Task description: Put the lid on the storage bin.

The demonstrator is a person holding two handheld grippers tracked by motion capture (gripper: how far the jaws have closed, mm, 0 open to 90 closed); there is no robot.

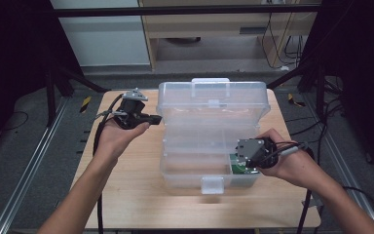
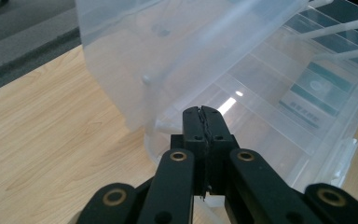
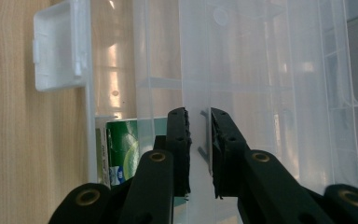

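Pale wooden table [image 1: 126, 195], grey floor [image 1: 29, 161] (black cables [image 1: 292, 46] beyond), wooden cabinet [image 1: 199, 24] behind

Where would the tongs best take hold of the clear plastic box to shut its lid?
Probably the raised lid at its free top edge, by the small latch tab, coming from the far side or from above. The lid stands open and upright behind the base, and that thin edge looks narrow enough for the tongs. The front latch hangs low on the base and would not move the lid.
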